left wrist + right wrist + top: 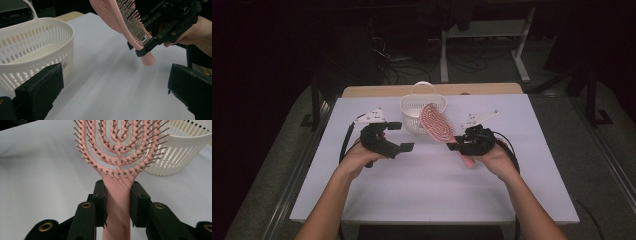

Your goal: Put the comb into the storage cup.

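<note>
A pink vented hairbrush (435, 121) is held up off the white table, head tilted toward the white slatted basket (416, 107). My right gripper (459, 144) is shut on its handle; in the right gripper view the two black jaws clamp the hairbrush (117, 195) just below the bristled head, with the basket (180, 150) behind at the right. My left gripper (401, 136) hovers open left of the basket with nothing between its jaws. From the left gripper view the basket (32, 47) stands close at the left, and the hairbrush (120, 20) hangs in the right gripper (147, 43) ahead.
The white table (427, 185) has bare surface in front of both hands. A wooden strip (362, 91) runs behind its far edge. Dark floor with cables and white desk legs (444, 55) lies beyond. The basket's handle (423, 86) arches upward.
</note>
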Demonstrator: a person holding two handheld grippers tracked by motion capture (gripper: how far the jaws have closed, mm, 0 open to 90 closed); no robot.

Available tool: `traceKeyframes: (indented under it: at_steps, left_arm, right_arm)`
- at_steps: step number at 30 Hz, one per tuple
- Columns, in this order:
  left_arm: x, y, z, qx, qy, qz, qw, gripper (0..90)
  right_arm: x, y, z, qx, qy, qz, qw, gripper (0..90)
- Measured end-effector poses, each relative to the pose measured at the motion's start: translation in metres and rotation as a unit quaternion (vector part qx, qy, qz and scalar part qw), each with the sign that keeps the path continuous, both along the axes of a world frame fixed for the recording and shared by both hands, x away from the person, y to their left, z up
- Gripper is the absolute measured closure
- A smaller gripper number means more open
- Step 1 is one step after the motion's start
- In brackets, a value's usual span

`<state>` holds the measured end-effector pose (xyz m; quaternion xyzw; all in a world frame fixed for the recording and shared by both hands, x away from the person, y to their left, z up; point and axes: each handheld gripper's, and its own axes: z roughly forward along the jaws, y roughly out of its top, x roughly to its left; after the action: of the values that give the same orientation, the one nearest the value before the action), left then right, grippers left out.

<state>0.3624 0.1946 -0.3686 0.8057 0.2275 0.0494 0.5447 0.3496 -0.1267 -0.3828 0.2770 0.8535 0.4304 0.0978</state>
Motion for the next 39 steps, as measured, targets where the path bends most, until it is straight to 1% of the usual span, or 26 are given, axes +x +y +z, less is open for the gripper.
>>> traceKeyframes:
  at_steps: [2,9,12,19,23,24,26,32,39]
  left_arm:
    - [0.000,0.000,0.001,-0.005,0.001,0.001,1.0000,0.1]
    - [-0.003,-0.005,0.005,-0.004,0.002,0.000,1.0000,0.1]
    - [-0.005,-0.008,0.005,0.001,0.006,0.002,1.0000,0.1]
    - [-0.006,-0.013,0.005,0.003,0.010,0.012,0.9999,0.1]
    - [-0.007,-0.013,0.005,0.005,0.010,0.015,0.9998,0.1]
    - [-0.007,-0.014,0.005,0.006,0.015,0.020,0.9997,0.1]
    - [-0.007,-0.014,0.006,0.005,0.015,0.023,0.9996,0.1]
    - [-0.008,-0.015,0.008,0.006,0.013,0.026,0.9996,0.1]
    - [-0.008,-0.015,0.008,0.009,0.016,0.030,0.9994,0.1]
  right_arm:
    - [0.000,0.001,0.000,0.000,0.000,0.000,1.0000,68.8]
    - [-0.001,0.010,-0.006,-0.007,-0.001,0.003,1.0000,68.8]
    - [-0.002,0.015,-0.007,-0.007,-0.002,0.005,1.0000,68.8]
    - [-0.004,0.022,-0.009,-0.005,-0.005,0.011,0.9999,68.8]
    - [-0.005,0.024,-0.009,-0.003,-0.006,0.010,0.9999,68.8]
    - [-0.005,0.025,-0.009,-0.001,-0.005,0.011,0.9999,68.8]
    - [-0.006,0.026,-0.009,0.000,-0.005,0.012,0.9999,68.8]
    - [-0.007,0.030,-0.010,0.000,-0.007,0.016,0.9998,68.8]
    - [-0.009,0.038,-0.013,-0.002,-0.007,0.020,0.9998,68.8]
